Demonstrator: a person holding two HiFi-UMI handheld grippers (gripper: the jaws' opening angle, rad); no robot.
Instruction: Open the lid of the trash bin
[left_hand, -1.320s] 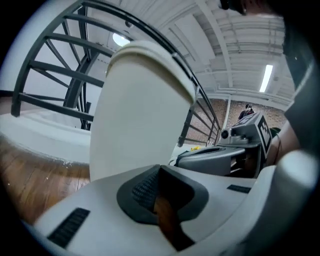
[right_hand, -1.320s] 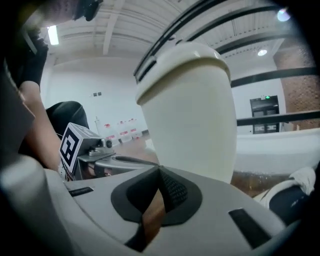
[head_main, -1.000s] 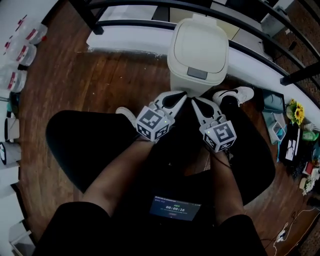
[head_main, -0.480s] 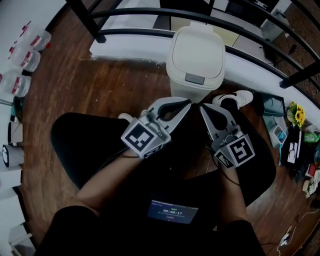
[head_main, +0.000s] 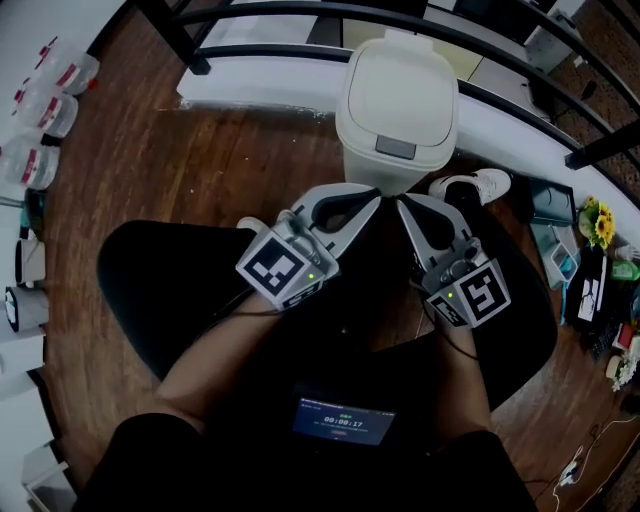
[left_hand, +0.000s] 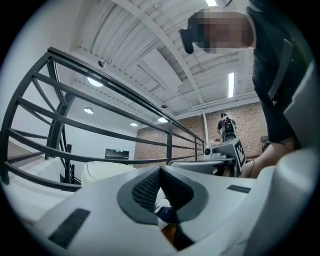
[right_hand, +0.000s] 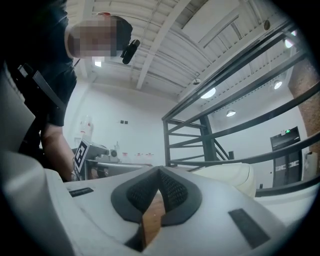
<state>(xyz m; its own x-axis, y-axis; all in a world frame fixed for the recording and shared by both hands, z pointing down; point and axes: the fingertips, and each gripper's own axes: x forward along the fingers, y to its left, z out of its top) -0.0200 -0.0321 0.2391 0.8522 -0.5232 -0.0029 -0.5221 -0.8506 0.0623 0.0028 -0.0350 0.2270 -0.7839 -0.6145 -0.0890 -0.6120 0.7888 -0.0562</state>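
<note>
Left claw (head_main: 373, 201), right claw (head_main: 401, 204) closed, trash bin (head_main: 398, 95) ahead, railing (head_main: 262, 48) behind

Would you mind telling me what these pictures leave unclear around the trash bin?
- Trash bin base, head view: hidden beneath its own lid and body.
- Trash bin in both gripper views: only a cream sliver shows behind the jaws.
- Screen text, head view: too small to read.

You stand over a dark, grained wood floor (head_main: 200, 170), facing a smooth matt cream plastic trash bin (head_main: 398, 95) before black metal rails (left_hand: 170, 142).
</note>
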